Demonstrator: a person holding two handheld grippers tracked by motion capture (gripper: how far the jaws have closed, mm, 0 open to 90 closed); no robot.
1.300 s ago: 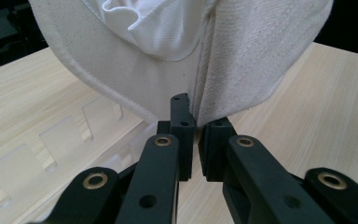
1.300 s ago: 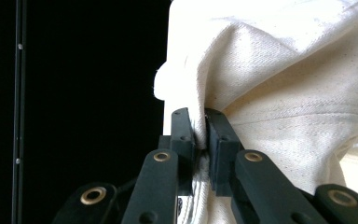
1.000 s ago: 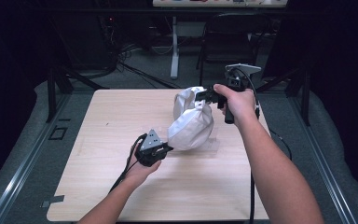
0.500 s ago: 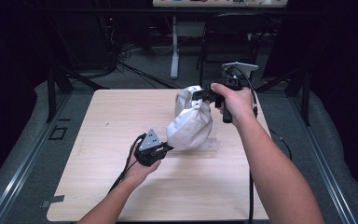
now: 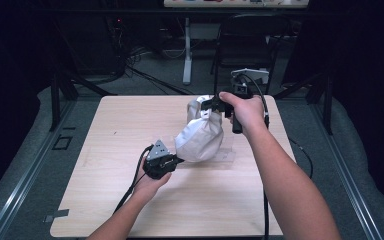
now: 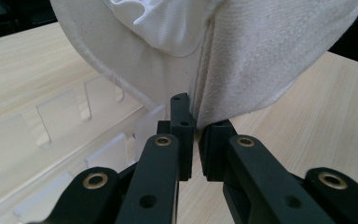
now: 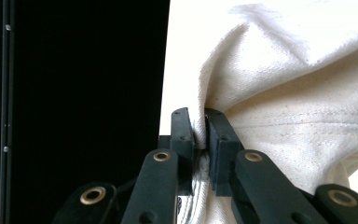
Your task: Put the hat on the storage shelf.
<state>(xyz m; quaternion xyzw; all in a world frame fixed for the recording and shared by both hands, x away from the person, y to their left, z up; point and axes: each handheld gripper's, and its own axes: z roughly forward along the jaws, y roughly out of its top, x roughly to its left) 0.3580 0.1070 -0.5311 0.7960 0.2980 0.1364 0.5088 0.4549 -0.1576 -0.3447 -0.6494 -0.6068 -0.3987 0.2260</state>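
Cloth bag (image 5: 200,140) hung over mid-table, stretched between our two grippers. Left gripper (image 5: 176,161) had its jaws closed on the bag's lower seam edge, low near the table (image 5: 110,200); a clear slotted plastic rack (image 6: 60,140) lay just beside and under it. Right gripper (image 5: 209,106) was clamped on the upper hem, raised. We judged the bag lifted and held, what comes next not yet clear. Open tabletop remained left and toward us; the right edge sat near
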